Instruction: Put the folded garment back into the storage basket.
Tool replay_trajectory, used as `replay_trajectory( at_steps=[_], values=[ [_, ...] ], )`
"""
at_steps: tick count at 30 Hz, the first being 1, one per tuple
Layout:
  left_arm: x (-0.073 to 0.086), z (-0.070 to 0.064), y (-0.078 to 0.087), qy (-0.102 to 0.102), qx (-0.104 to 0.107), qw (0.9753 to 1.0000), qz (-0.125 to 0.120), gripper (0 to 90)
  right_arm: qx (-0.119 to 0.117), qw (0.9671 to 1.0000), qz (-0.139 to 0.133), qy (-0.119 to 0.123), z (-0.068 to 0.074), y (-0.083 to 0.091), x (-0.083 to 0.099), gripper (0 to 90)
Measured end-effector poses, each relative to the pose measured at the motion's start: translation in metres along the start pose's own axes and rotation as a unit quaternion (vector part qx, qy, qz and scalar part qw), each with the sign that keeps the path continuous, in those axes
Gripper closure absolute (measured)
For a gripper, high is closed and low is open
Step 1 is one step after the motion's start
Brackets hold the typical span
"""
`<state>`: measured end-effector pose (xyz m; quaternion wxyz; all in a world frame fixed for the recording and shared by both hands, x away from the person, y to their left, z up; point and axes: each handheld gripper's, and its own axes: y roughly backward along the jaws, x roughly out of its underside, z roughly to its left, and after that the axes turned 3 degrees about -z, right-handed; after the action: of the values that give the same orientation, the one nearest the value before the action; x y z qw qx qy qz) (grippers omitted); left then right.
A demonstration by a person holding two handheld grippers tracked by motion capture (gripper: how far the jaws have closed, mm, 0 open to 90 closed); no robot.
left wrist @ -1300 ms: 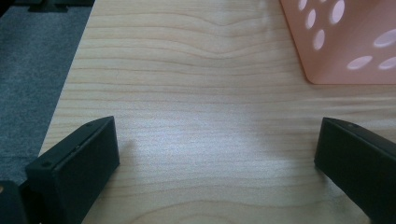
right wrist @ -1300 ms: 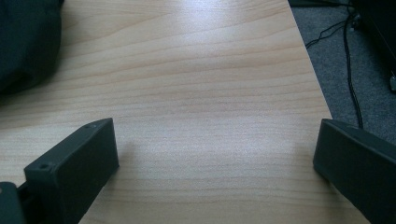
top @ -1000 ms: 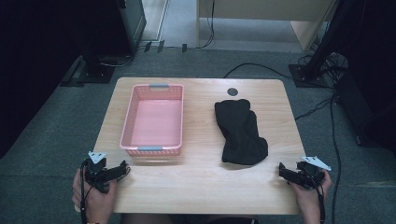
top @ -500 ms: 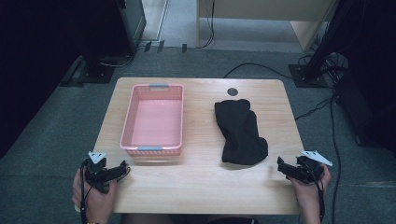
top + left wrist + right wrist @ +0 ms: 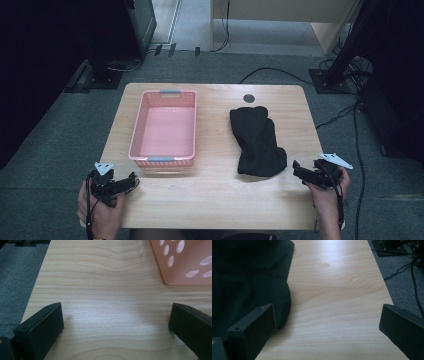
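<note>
A black cloth (image 5: 257, 140) lies crumpled on the right half of the wooden table (image 5: 215, 195). An empty pink plastic basket (image 5: 162, 160) stands on the left half. My right gripper (image 5: 297, 170) is open at the table's right front, just right of the cloth's near end. In the right gripper view the cloth (image 5: 249, 277) lies against the left jaw, and the right gripper (image 5: 327, 315) has only bare wood between its jaws. My left gripper (image 5: 132, 181) is open near the front left corner. The left gripper (image 5: 116, 315) faces bare wood, with the basket's corner (image 5: 185, 262) ahead to the right.
A small dark round grommet (image 5: 248, 98) sits near the table's far edge. Cables (image 5: 345, 115) and dark equipment stands (image 5: 107, 65) are on the grey carpet around the table. The table's left edge (image 5: 37, 290) drops to carpet.
My right gripper has shifted a little forward and left, closer to the cloth's near end. The left gripper, basket and cloth have stayed put.
</note>
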<state>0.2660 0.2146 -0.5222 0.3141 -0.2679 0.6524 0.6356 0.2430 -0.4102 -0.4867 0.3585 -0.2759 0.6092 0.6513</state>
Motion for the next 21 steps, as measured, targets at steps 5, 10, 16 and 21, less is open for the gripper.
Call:
replay_trajectory(
  at_steps=[5, 10, 16, 21],
  values=[
    [0.000, 0.000, 0.000, 0.000, 0.000, 1.0000, 0.000, 0.0, -0.005, 1.0000, -0.005, 0.005, 0.007, -0.002, -0.007, 0.3],
    [0.000, 0.000, 0.000, 0.000, 0.000, 1.0000, 0.000, 0.0, -0.007, 0.9999, -0.009, 0.008, 0.013, -0.003, -0.012, 0.3],
    [0.000, 0.000, 0.000, 0.000, 0.000, 1.0000, 0.000, 0.0, -0.013, 0.9997, -0.013, 0.014, 0.021, -0.005, -0.018, 0.3],
    [0.000, 0.000, 0.000, 0.000, 0.000, 1.0000, 0.000, 0.0, -0.017, 0.9995, -0.017, 0.018, 0.027, -0.006, -0.023, 0.3]
  ],
)
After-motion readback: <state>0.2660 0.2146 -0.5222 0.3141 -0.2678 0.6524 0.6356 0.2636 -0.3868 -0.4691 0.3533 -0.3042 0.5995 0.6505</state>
